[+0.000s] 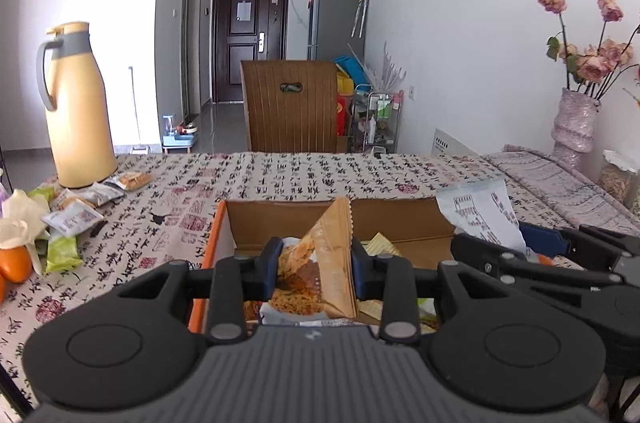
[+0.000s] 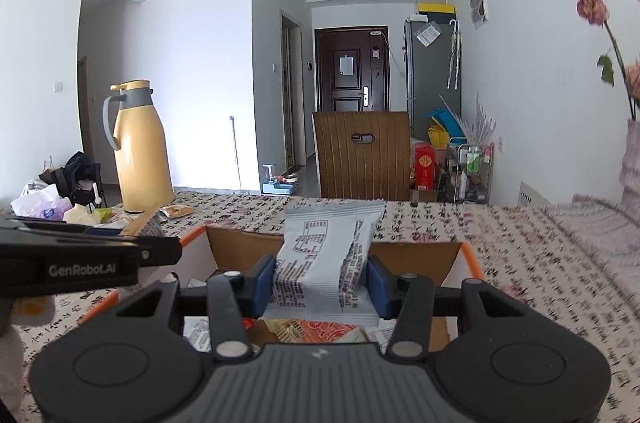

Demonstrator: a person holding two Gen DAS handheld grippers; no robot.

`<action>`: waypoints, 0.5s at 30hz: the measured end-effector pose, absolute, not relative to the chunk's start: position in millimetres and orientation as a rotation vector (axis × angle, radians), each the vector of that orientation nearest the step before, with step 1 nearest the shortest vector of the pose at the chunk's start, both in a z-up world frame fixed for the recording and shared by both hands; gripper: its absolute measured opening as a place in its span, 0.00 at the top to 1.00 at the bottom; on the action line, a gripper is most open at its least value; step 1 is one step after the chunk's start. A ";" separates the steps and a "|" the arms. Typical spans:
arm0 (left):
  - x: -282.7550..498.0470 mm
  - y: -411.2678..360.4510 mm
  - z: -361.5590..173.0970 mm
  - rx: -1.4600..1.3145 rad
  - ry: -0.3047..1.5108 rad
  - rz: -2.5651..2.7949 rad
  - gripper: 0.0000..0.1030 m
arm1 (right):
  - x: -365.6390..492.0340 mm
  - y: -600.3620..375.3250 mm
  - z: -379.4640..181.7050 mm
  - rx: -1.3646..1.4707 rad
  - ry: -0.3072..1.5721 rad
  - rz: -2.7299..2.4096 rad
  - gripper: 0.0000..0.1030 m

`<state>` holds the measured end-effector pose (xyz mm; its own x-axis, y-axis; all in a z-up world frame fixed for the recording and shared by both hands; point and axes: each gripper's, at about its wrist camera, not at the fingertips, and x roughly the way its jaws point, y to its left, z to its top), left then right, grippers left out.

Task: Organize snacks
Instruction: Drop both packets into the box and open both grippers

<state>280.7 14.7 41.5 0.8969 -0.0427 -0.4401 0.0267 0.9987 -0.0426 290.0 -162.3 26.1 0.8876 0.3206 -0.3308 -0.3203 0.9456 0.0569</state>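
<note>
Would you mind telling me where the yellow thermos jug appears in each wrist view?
Left wrist view: yellow thermos jug stands at far left on the patterned tablecloth.
Right wrist view: it stands left of centre, farther back.
Shared landmark: dark front door.

An open box point(image 1: 400, 219) sits on the worktop point(image 1: 280, 179), with packets lying in it. A thermos jug point(image 1: 78, 103) stands at the far left, loose snack packets point(image 1: 80, 211) scattered just before it. A vase point(image 1: 576, 127) stands at the far right. Behind the worktop is a chair point(image 1: 290, 107).
</note>
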 end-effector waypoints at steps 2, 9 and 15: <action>284.9 16.7 34.9 -0.046 0.462 -0.026 0.67 | 293.7 -163.6 17.7 0.003 0.361 0.344 0.54; 288.2 26.7 26.6 -0.077 0.475 -0.011 0.66 | 299.2 -159.8 5.4 -0.017 0.408 0.358 0.53; 282.5 32.3 29.0 -0.097 0.441 0.008 0.34 | 296.2 -163.4 3.6 -0.008 0.401 0.342 0.35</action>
<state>282.5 32.3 29.0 0.9045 -0.0131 -0.4263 -0.0290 0.9953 -0.0921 296.2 -163.4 3.6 0.8644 0.3247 -0.3838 -0.3279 0.9429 0.0592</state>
